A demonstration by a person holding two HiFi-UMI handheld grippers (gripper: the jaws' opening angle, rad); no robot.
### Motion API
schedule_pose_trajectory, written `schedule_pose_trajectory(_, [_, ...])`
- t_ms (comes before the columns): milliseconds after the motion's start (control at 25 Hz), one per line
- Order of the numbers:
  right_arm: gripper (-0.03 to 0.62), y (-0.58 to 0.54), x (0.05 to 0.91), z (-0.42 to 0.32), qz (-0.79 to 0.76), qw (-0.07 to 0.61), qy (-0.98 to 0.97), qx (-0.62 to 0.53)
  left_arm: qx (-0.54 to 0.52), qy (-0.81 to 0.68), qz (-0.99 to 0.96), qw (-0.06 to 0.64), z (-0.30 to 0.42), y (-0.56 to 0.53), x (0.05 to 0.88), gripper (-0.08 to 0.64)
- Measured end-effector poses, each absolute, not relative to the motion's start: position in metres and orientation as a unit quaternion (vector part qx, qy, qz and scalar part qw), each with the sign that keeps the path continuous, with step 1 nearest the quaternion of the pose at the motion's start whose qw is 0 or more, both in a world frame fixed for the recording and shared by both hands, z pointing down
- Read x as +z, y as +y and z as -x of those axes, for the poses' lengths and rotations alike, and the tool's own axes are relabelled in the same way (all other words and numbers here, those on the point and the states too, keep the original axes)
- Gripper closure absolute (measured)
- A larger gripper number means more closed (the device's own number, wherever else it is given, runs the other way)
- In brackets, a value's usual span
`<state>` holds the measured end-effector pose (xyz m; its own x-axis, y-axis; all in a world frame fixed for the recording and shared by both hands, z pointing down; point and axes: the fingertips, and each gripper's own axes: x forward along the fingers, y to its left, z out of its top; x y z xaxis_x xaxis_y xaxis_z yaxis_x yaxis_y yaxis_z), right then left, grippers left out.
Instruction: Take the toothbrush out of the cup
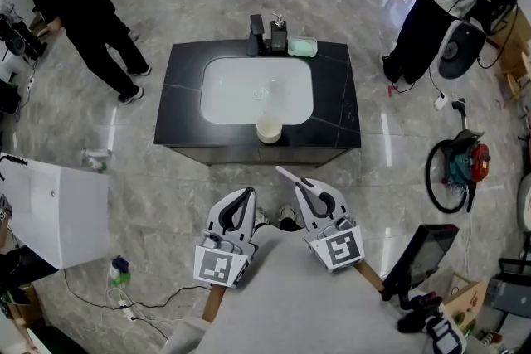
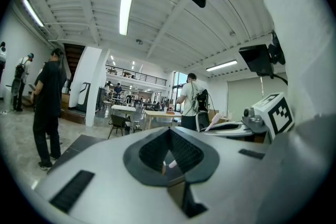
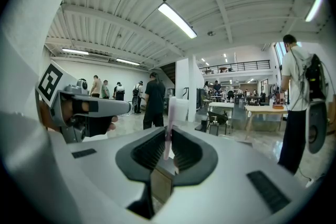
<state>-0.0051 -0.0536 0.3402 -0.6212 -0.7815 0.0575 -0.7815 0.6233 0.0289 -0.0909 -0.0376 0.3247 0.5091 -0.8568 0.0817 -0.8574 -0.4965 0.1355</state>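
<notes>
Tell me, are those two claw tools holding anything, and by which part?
The right gripper pinches the toothbrush by its thin handle, the wider end poking past the jaws. The left gripper is shut and holds nothing.

Cup (image 1: pixel 269 129) on counter (image 1: pixel 336 108), frt edge of sink (image 1: pixel 241 91).

Bright, even indoor light from ceiling strip lamps (image 2: pixel 125 8), which burn white in both gripper views; the polished floor (image 1: pixel 390 170) throws back pale streaks of glare, the white basin (image 1: pixel 257 91) is nearly blown out, and shadows are weak and short. Both gripper views are strongly fisheye, with black corners and roof beams (image 3: pixel 220 2) bowed toward the edges; the head view bends less. The distant hall is fairly sharp, but close parts go soft: the right tongs (image 3: pixel 168 134) and the toothbrush (image 3: pixel 170 113) pinched in them read as a pale blurred streak.
</notes>
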Motion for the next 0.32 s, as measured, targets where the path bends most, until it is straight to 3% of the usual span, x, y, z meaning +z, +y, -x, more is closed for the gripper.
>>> schedule_pose_trajectory(320, [0.548, -0.0550, 0.3403, 0.0064, -0.435, 0.032, -0.900, -0.002, 0.005, -0.494, -0.866, 0.074, 0.0928, -0.0385, 0.3259, 0.555])
